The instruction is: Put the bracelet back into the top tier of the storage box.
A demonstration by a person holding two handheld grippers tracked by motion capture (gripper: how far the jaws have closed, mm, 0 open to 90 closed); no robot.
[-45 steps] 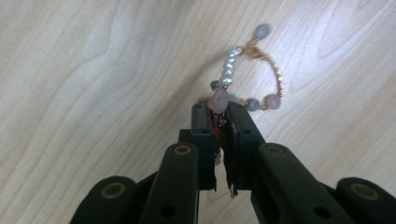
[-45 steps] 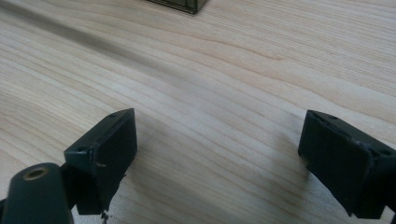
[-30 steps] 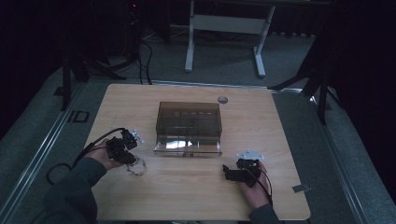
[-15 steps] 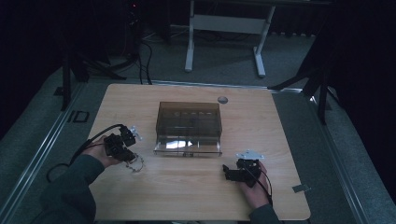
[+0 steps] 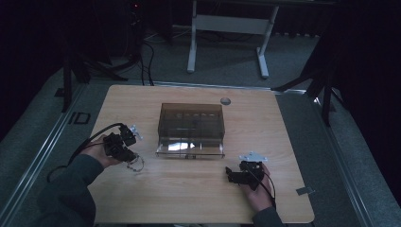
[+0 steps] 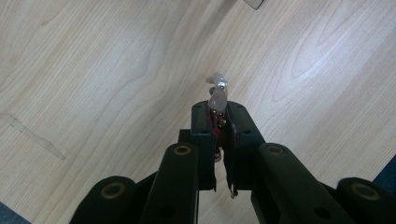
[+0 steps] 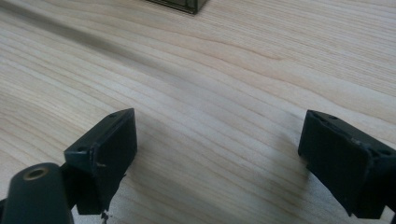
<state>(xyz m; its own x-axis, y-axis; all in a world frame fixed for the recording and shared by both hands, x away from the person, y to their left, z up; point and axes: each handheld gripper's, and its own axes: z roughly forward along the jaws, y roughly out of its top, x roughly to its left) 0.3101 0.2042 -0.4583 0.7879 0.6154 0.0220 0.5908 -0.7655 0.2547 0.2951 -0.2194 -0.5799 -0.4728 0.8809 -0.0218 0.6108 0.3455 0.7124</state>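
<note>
My left gripper (image 6: 218, 109) is shut on a small string of pale and dark red beads (image 6: 217, 93), which pokes out past the fingertips above the bare wood. In the high view the left gripper (image 5: 127, 153) sits at the table's left side, with the bead string (image 5: 136, 163) hanging from it just over the tabletop. A smoky see-through box (image 5: 191, 127) stands at the table's middle, to the right of that gripper. My right gripper (image 7: 217, 140) stands open with nothing between its jaws. It rests low over the wood at the front right (image 5: 231, 174), in front of the box.
The wooden table (image 5: 189, 198) has a small round grey disc (image 5: 225, 100) near its far edge and a grey tab (image 5: 302, 191) at the front right edge. A white desk frame (image 5: 227, 28) stands on the floor beyond the table. Cables trail from both grippers.
My left gripper has shifted slightly to the left and away from the front edge with the bead string still in it. The right gripper has stayed put.
</note>
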